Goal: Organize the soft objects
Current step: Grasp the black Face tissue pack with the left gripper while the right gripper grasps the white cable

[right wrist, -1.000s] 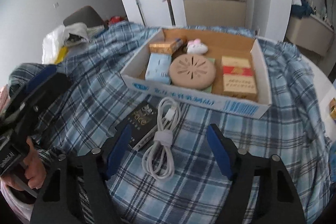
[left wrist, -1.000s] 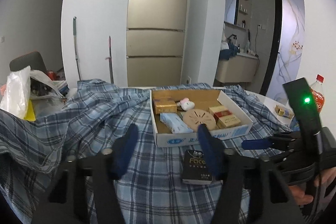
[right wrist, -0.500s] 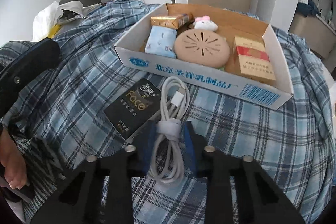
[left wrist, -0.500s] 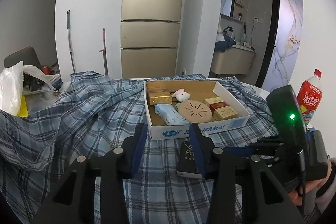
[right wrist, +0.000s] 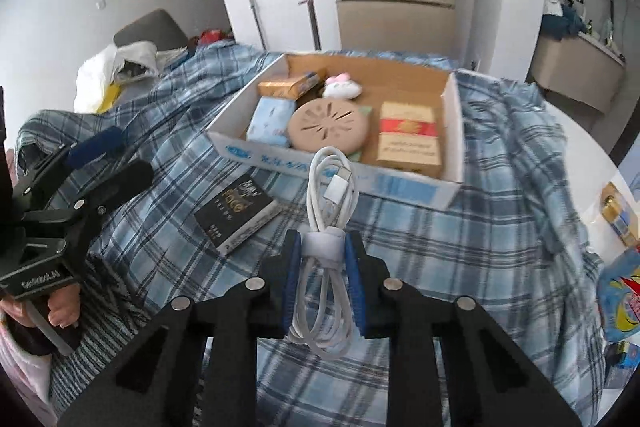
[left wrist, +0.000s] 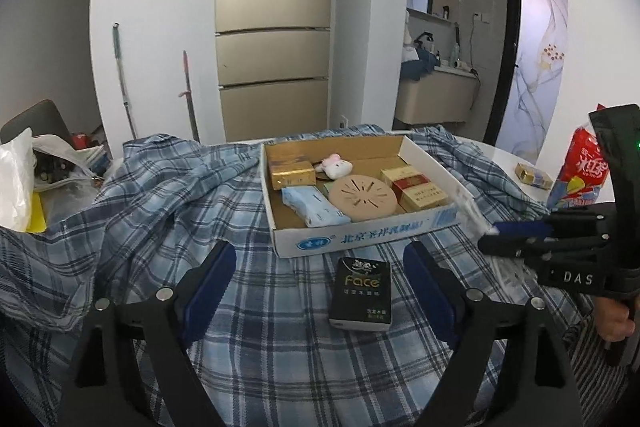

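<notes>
Cardboard box (left wrist: 362,242) holds packets, plush (left wrist: 337,166), disc (left wrist: 364,197).

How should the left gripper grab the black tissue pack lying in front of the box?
Take the black tissue pack across its two long sides, near the middle, coming down from above and the near side. It lies flat on the plaid cloth, its length pointing away from the left gripper, whose open jaws probably already span it. The box blocks the far end.
</notes>
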